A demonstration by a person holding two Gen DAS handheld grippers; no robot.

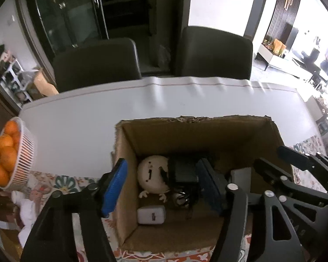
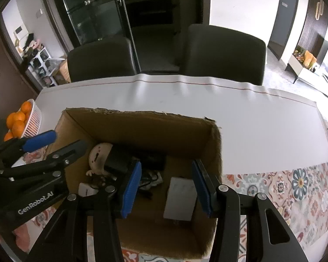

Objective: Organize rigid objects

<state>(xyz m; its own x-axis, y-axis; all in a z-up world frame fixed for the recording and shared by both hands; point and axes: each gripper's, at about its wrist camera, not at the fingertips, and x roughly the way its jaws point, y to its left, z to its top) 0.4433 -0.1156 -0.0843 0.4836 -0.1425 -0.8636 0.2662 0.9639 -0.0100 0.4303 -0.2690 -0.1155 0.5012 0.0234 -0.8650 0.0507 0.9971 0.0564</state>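
An open cardboard box [image 1: 129, 152] [image 2: 155, 118] stands on the table. Inside lie a round cream toy figure [image 1: 152, 175] [image 2: 98, 152], a black adapter with cable [image 1: 182, 172] [image 2: 118, 160], a small white charger [image 1: 151, 215] [image 2: 85, 190] and a flat white rectangular item [image 2: 181, 198] [image 1: 240, 176]. My left gripper [image 1: 163, 188] is open and empty; it straddles the box's left wall, one finger outside, one inside. My right gripper [image 2: 167, 186] is open and empty, both fingers inside the box above the white item. Each gripper shows in the other's view.
A white basket of oranges [image 1: 21, 159] [image 2: 34, 118] sits at the table's left edge. Two dark chairs [image 1: 96, 63] [image 1: 215, 52] stand behind the white table [image 1: 98, 113]. A floral patterned cloth [image 2: 295, 187] covers the near part.
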